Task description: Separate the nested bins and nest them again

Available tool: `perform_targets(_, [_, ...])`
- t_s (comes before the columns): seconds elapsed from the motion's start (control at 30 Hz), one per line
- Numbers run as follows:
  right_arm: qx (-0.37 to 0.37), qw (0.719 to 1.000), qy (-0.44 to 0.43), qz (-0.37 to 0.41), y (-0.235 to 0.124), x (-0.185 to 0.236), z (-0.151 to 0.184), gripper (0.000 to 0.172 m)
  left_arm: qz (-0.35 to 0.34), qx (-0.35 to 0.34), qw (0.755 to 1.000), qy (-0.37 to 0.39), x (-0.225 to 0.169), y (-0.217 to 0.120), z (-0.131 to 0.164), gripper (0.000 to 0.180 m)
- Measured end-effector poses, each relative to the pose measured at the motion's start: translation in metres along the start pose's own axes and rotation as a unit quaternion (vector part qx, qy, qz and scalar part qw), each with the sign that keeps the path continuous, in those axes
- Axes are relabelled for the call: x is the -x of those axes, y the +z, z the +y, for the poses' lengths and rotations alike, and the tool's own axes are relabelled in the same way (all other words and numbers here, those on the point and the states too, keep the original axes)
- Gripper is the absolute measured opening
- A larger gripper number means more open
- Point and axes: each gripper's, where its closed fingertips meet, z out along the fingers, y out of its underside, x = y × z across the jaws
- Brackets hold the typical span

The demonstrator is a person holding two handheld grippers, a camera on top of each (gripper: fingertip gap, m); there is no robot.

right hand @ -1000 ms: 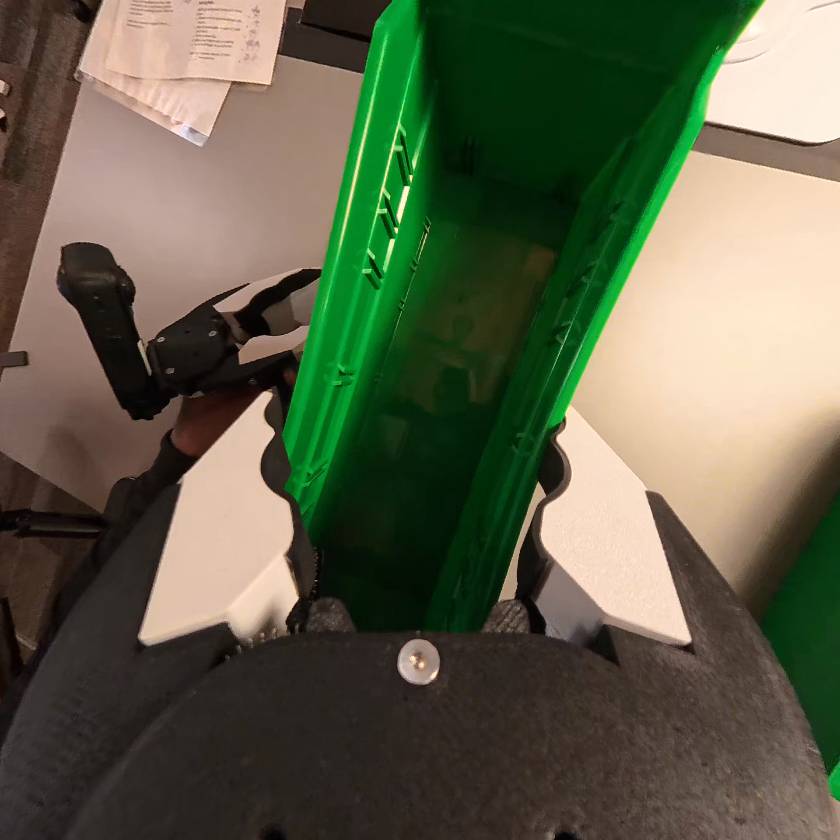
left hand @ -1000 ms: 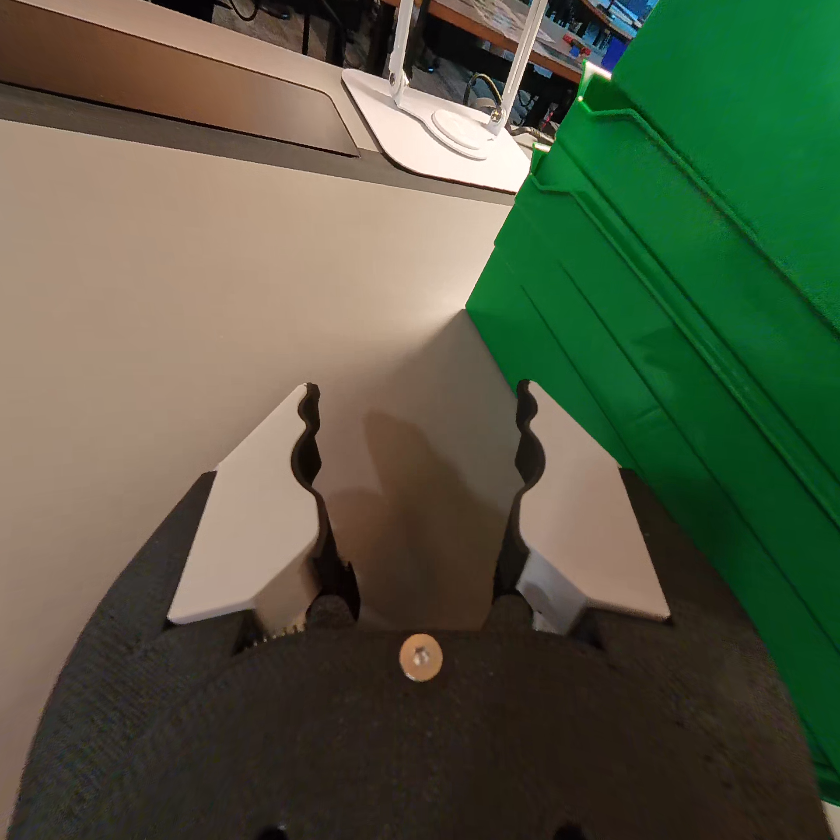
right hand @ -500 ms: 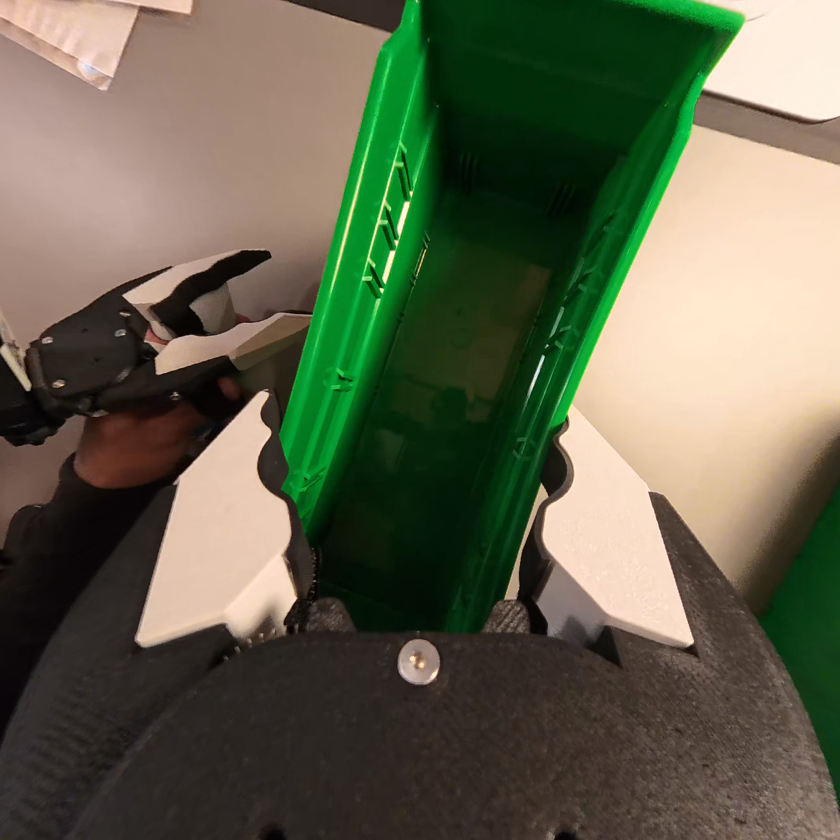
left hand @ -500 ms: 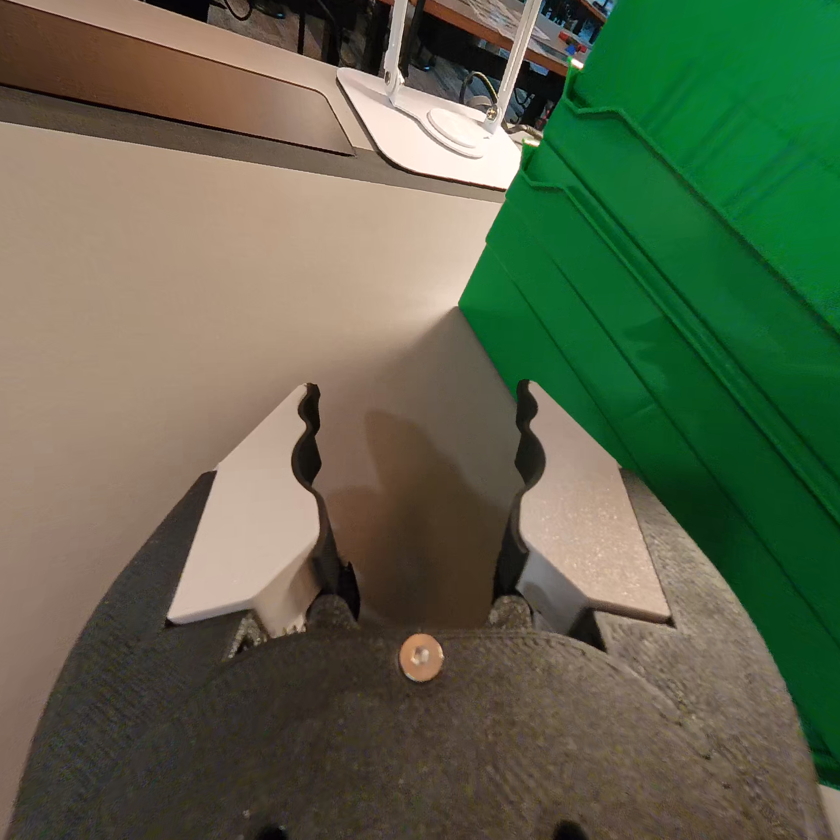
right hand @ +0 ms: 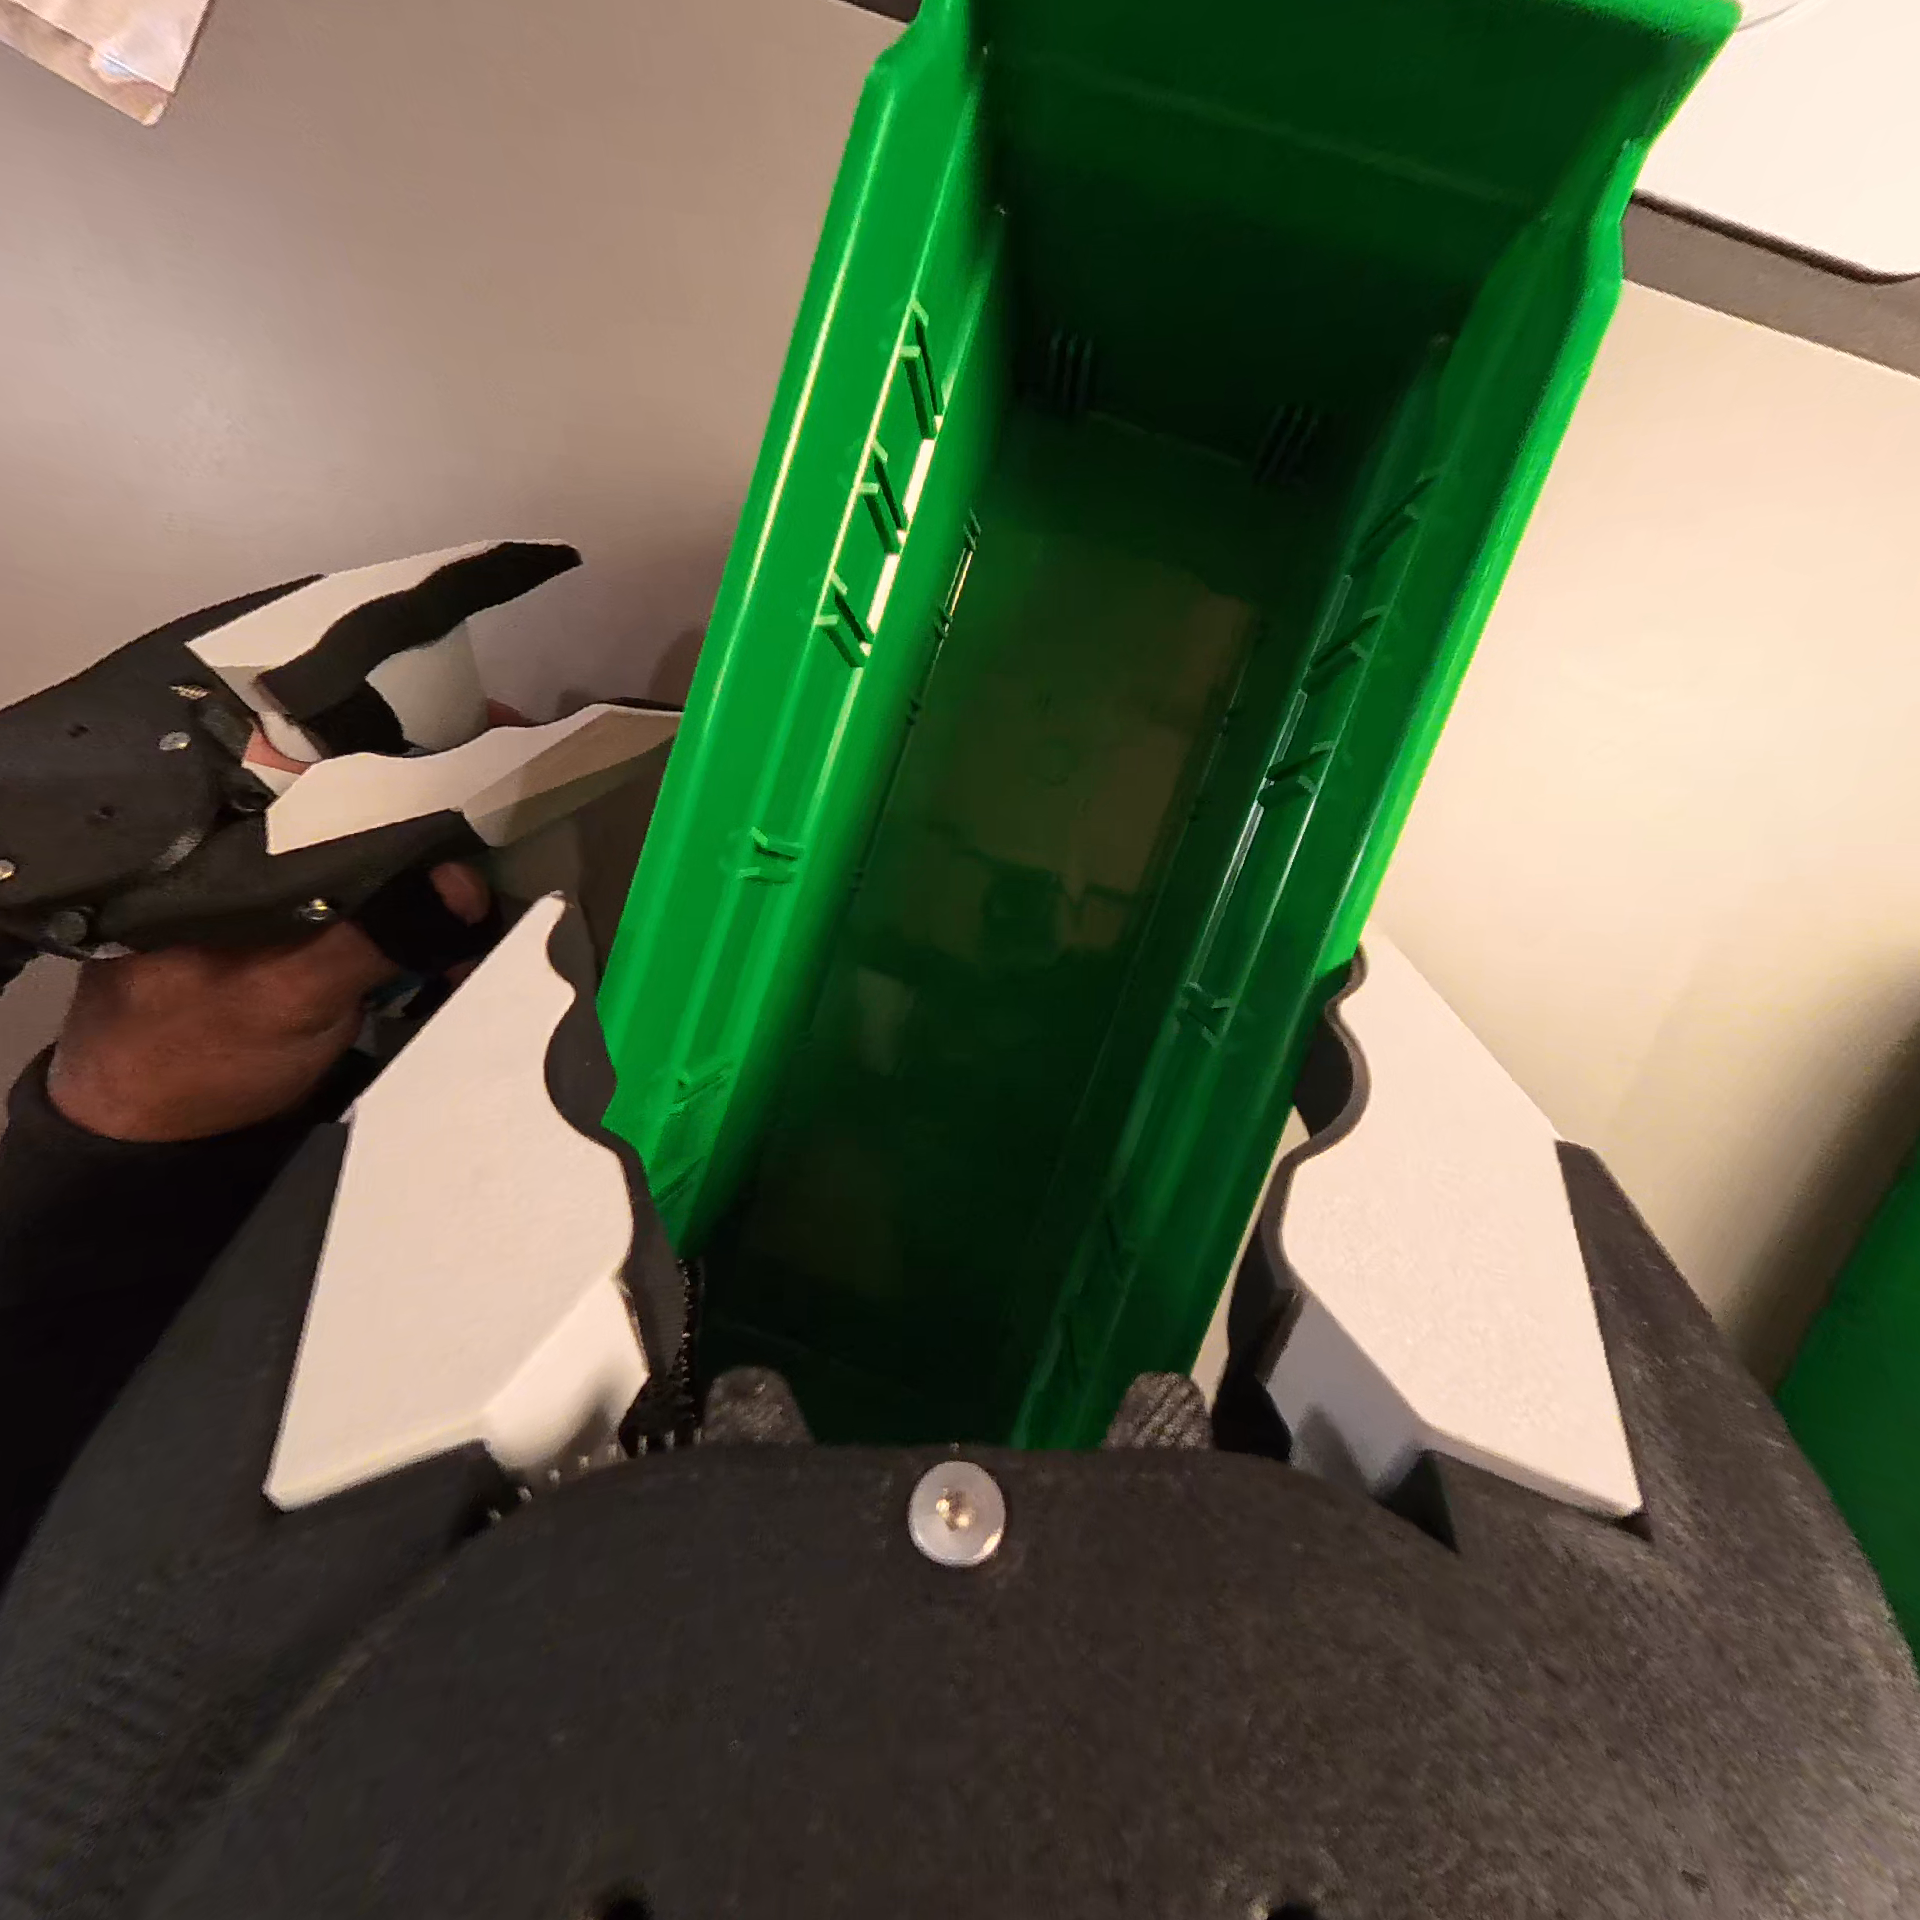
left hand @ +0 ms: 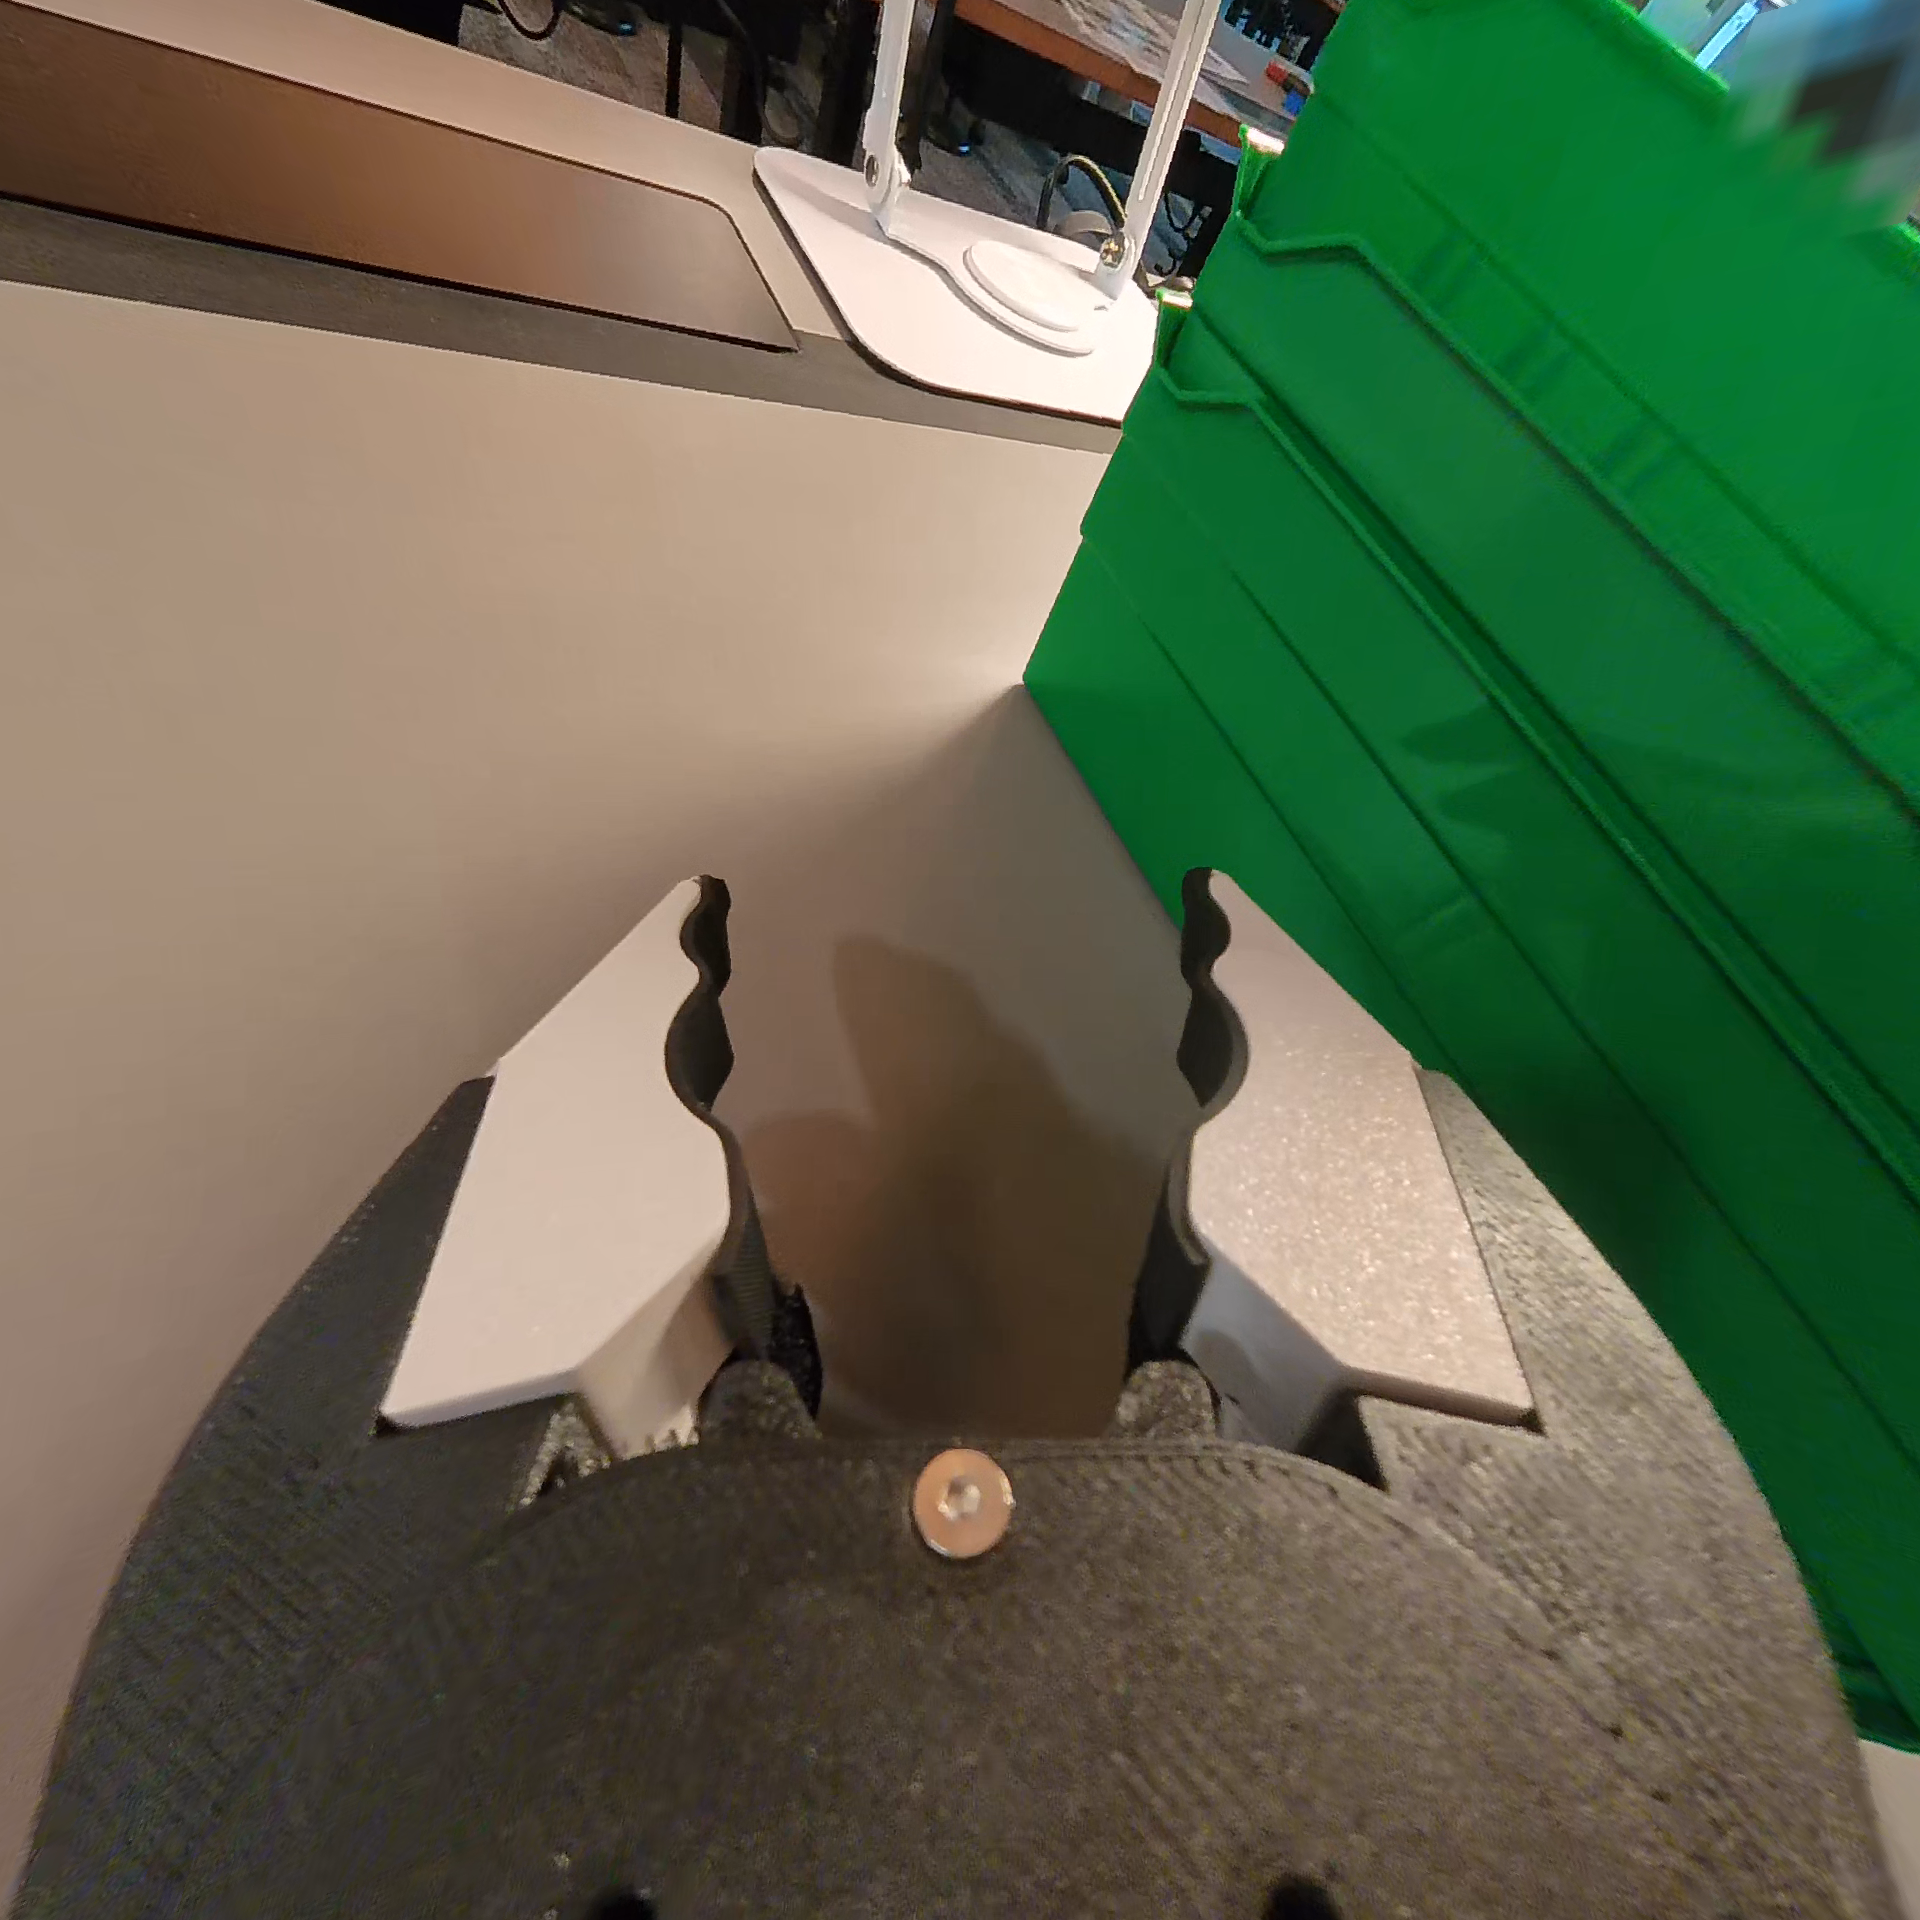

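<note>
A long green bin point(right hand: 1091, 727) stands lengthwise between the fingers of my right gripper point(right hand: 956, 925), open side toward the camera. The jaws are spread wide, with a sliver of space showing at the left pad point(right hand: 566, 987), so the bin is not clamped. In the left wrist view a stack of nested green bins point(left hand: 1507, 727) rises at the right on the beige table point(left hand: 416, 623). My left gripper point(left hand: 951, 894) is open and empty just above the table, its right finger close beside the stack. It also shows in the right wrist view point(right hand: 613, 634), left of the bin.
A white lamp base point(left hand: 966, 312) stands at the table's far edge by a dark inset panel point(left hand: 416, 239). A person's hand point(right hand: 208, 1018) holds the left gripper. Papers point(right hand: 104, 62) lie at the far left. More green plastic point(right hand: 1849, 1351) shows at the right edge.
My right gripper's fingers have spread apart from the bin's walls, which they gripped before. The left gripper has moved closer alongside the bin, still open.
</note>
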Motion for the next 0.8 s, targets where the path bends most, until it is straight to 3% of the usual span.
perform_targets(0.2, [-0.061, 0.996, -0.02, -0.058, -0.04, 0.006, -0.007, 0.137, 0.007, 0.001, 1.0, -0.002, -0.001, 0.0, 0.0, 0.088])
perform_targets(0.33, [-0.102, 0.991, -0.032, -0.076, -0.083, -0.02, 0.002, 0.138, 0.009, 0.0, 1.0, -0.004, -0.001, -0.001, 0.0, 0.088])
perform_targets(0.43, [-0.122, 0.991, -0.025, -0.044, -0.106, -0.075, 0.018, 0.138, 0.01, -0.002, 1.0, -0.005, -0.003, -0.002, 0.001, 0.088])
perform_targets(0.6, [-0.078, 0.991, -0.006, 0.107, -0.108, -0.21, 0.073, 0.14, 0.003, -0.005, 1.0, 0.002, -0.003, -0.003, 0.001, 0.088])
perform_targets(0.8, [-0.006, 0.991, 0.03, 0.132, -0.082, -0.281, 0.12, 0.145, 0.008, -0.013, 1.0, -0.017, -0.001, -0.005, -0.001, 0.088])
